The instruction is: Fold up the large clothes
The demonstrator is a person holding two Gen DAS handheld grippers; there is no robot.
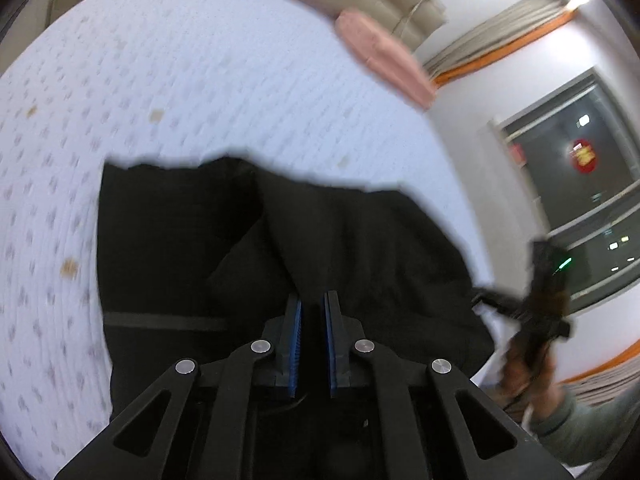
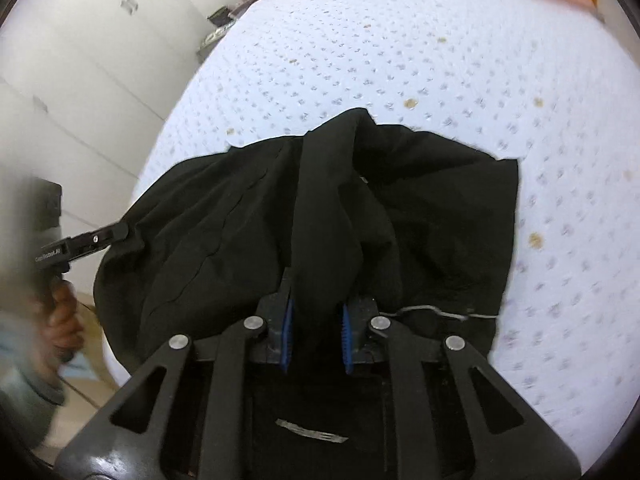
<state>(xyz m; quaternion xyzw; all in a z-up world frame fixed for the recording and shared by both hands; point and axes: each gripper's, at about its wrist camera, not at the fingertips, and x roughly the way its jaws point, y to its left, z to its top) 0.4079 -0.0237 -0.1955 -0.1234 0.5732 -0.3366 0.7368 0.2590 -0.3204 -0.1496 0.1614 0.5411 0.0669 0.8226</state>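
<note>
one black garment (image 2: 320, 208) is bunched on the bed (image 2: 440, 60). a fold of it is clamped by the right gripper (image 2: 318, 320); its edge is pinched by the left gripper (image 1: 312, 312). a pink cloth (image 1: 384, 56) lies well apart.

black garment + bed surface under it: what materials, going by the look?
Black garment: thin matte woven fabric, possibly synthetic; it falls in soft, deep folds without sheen. Bed surface: white quilted textile, likely a mattress cover; stitched dimples in regular rows, plus a few brownish stains. Exact fibre of either cannot be told.
</note>
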